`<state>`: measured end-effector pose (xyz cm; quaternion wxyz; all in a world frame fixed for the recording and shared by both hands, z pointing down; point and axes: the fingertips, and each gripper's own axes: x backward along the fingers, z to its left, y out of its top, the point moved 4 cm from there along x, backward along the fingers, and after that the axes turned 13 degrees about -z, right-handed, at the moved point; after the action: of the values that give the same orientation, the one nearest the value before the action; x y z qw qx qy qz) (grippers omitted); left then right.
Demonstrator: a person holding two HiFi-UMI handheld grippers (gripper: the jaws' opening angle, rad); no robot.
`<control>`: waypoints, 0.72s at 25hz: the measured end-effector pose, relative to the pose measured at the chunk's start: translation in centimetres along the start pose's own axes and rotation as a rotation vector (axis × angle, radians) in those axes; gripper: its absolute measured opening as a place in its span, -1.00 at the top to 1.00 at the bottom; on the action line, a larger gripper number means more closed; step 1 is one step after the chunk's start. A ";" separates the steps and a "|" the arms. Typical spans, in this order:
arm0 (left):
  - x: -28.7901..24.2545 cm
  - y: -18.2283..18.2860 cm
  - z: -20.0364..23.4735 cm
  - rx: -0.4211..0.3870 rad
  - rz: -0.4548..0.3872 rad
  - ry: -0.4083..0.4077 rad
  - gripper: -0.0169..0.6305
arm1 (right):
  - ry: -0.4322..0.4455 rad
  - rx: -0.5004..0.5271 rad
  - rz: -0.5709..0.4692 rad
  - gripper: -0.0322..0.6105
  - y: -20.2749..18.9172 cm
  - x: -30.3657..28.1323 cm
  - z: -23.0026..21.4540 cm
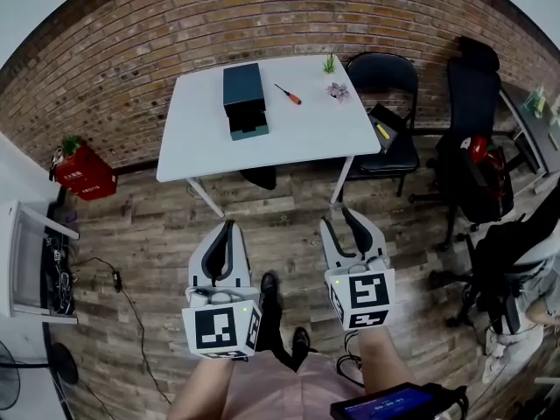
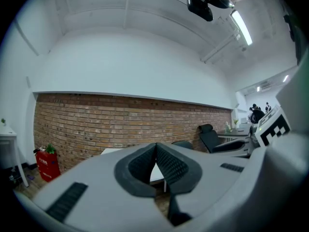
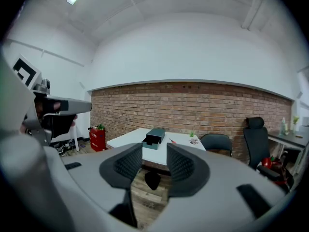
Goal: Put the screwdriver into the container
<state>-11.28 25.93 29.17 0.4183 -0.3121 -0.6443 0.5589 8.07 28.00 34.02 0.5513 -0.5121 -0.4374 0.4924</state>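
A screwdriver (image 1: pixel 288 94) with an orange handle lies on the white table (image 1: pixel 306 138), right of a dark teal container (image 1: pixel 243 99) whose drawer stands pulled out toward me. Both grippers hang low over the wooden floor, well short of the table. My left gripper (image 1: pixel 229 227) has its jaws meeting at the tips, with nothing between them (image 2: pixel 155 146). My right gripper (image 1: pixel 337 218) stands open and empty (image 3: pixel 154 154). In the right gripper view the container (image 3: pixel 154 137) and the screwdriver (image 3: pixel 172 141) show far ahead between the jaws.
Two small plants (image 1: pixel 333 79) sit at the table's far right corner. A black chair (image 1: pixel 388 103) stands right of the table, a taller office chair (image 1: pixel 472 112) beyond it. A red box (image 1: pixel 83 171) sits by the brick wall, a white shelf (image 1: pixel 26 261) at the left.
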 end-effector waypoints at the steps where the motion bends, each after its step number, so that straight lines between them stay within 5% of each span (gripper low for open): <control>1: -0.9 -0.4 0.4 0.002 0.003 -0.004 0.91 | -0.003 -0.001 0.005 0.40 -0.2 -0.9 -0.1; 10: -10.7 -4.8 6.7 0.033 0.047 -0.036 0.91 | -0.022 -0.011 0.054 0.40 -2.3 -12.4 -0.6; 18: -18.0 -4.6 12.6 0.047 0.010 -0.044 0.91 | -0.047 0.036 0.034 0.40 0.2 -21.0 -0.8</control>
<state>-13.92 3.65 29.95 0.4085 -0.2930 -0.6384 0.5829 6.07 7.03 34.23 0.5417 -0.4978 -0.4325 0.5213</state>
